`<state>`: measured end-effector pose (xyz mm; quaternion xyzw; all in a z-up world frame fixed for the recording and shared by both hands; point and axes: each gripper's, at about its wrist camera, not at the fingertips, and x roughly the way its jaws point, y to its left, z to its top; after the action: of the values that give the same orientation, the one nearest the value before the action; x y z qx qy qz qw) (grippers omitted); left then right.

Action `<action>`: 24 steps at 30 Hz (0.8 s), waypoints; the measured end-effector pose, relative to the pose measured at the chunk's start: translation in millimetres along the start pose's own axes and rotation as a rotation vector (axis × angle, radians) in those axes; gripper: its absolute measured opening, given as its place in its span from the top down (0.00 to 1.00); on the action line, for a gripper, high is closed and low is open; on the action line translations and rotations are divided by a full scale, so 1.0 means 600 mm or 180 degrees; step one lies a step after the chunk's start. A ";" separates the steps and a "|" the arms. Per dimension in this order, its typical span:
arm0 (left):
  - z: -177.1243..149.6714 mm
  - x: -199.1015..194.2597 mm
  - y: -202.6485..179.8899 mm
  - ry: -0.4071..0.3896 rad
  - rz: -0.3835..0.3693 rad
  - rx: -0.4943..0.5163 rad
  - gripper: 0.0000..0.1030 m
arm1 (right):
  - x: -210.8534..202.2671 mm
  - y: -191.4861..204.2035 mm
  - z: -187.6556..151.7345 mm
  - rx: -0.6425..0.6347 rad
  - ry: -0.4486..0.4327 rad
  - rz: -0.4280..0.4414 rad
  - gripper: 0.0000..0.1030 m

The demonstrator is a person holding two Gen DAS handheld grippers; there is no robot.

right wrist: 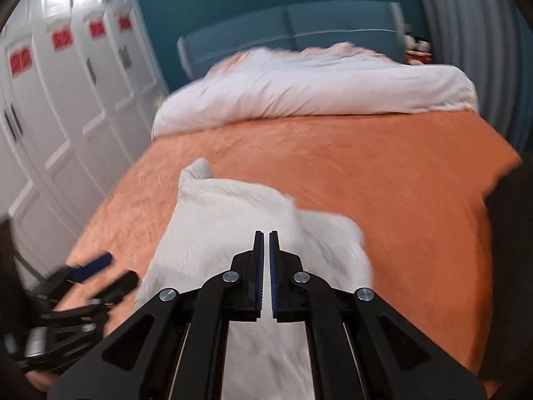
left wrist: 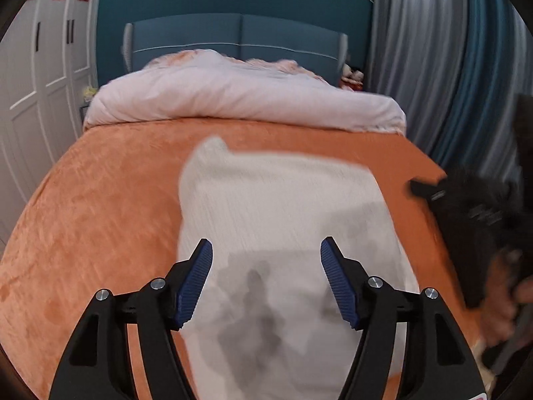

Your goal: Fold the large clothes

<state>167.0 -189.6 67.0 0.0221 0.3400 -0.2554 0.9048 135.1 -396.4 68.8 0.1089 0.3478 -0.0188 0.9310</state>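
A white garment (left wrist: 279, 206) lies partly folded on the orange bedspread (left wrist: 100, 200); it also shows in the right wrist view (right wrist: 233, 220). My left gripper (left wrist: 266, 253) is open and empty, hovering above the garment's near part. My right gripper (right wrist: 265, 236) is shut with nothing visible between its pads, held above the garment. The right gripper shows blurred at the right edge of the left wrist view (left wrist: 429, 190). The left gripper shows at the lower left of the right wrist view (right wrist: 110, 273).
A pink-white duvet (left wrist: 233, 96) is bunched at the head of the bed, before a blue headboard (left wrist: 240, 36). White wardrobe doors (right wrist: 66, 100) stand to the left. Grey-blue curtains (left wrist: 449, 66) hang on the right.
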 end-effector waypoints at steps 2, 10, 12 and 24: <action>0.032 0.030 0.017 0.0144 0.0017 -0.0106 0.37 | 0.041 0.022 0.013 -0.0061 0.0172 -0.0038 0.97; 0.005 0.189 0.021 0.0588 -0.0083 -0.0357 0.29 | 0.197 -0.065 -0.083 0.0178 0.0547 -0.0602 1.00; -0.009 0.202 0.005 0.0503 -0.0045 -0.0290 0.23 | 0.195 -0.090 -0.112 0.0317 0.0465 -0.0501 1.00; -0.098 0.259 0.003 0.0110 0.0146 -0.0019 0.10 | 0.214 -0.104 -0.177 0.0610 0.0080 -0.0259 1.00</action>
<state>231.6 -245.1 -75.8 0.0315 0.3557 -0.2331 0.9045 157.3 -428.9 -104.5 0.1834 0.3603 -0.0884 0.9104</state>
